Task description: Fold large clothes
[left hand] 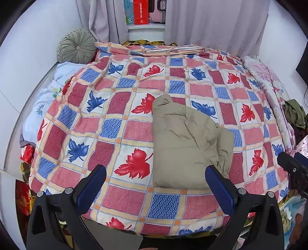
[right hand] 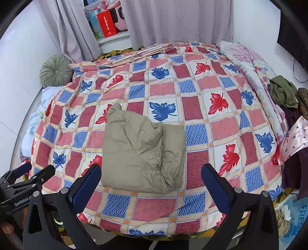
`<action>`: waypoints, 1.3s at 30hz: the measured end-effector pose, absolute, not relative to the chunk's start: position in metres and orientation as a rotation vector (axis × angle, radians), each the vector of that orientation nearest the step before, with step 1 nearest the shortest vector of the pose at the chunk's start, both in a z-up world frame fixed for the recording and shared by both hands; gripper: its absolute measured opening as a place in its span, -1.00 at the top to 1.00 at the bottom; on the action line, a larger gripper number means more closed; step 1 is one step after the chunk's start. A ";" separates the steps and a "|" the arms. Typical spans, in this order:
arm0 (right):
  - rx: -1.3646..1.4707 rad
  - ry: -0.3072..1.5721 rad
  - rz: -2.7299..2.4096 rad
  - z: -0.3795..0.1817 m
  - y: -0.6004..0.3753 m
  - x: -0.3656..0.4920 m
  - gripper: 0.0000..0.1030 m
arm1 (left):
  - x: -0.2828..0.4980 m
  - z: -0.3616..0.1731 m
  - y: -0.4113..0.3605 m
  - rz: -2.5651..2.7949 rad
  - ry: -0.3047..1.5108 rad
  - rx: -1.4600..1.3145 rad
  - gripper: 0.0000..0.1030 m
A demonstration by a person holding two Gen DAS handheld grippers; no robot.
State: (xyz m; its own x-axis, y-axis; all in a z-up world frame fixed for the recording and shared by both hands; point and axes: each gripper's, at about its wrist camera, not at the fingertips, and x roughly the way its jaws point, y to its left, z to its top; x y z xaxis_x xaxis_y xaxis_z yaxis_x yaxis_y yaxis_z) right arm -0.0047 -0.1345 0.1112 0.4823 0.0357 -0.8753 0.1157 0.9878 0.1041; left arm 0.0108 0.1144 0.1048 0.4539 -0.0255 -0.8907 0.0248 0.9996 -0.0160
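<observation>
A khaki padded garment (left hand: 184, 144) lies folded into a thick rectangle on the bed's leaf-pattern quilt (left hand: 119, 107); it also shows in the right wrist view (right hand: 142, 152). My left gripper (left hand: 156, 182) is open and empty, held above the near edge of the bed just short of the garment. My right gripper (right hand: 152, 182) is open and empty, also just short of the garment's near edge. The right gripper's tip shows at the right of the left wrist view (left hand: 292, 167). The left gripper shows at the lower left of the right wrist view (right hand: 25, 178).
A round green cushion (left hand: 77, 46) sits at the bed's far left corner. A heap of other clothes (right hand: 286, 96) lies along the right side of the bed. Grey curtains (left hand: 211, 21) and a shelf with a red box (left hand: 140, 11) stand behind the bed.
</observation>
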 end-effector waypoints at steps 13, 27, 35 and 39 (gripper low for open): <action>0.140 1.050 -0.052 0.117 -0.134 -0.003 -1.00 | 0.009 0.113 0.116 -0.019 1.084 0.012 -1.00; 0.138 1.051 -0.047 0.116 -0.137 -0.002 -1.00 | 0.005 0.113 0.114 -0.011 1.086 0.005 -1.00; 0.141 1.052 -0.047 0.115 -0.136 -0.004 -1.00 | 0.006 0.112 0.113 -0.008 1.086 0.007 -1.00; 0.141 1.051 -0.048 0.116 -0.135 -0.004 -1.00 | 0.006 0.112 0.113 -0.009 1.088 0.007 -1.00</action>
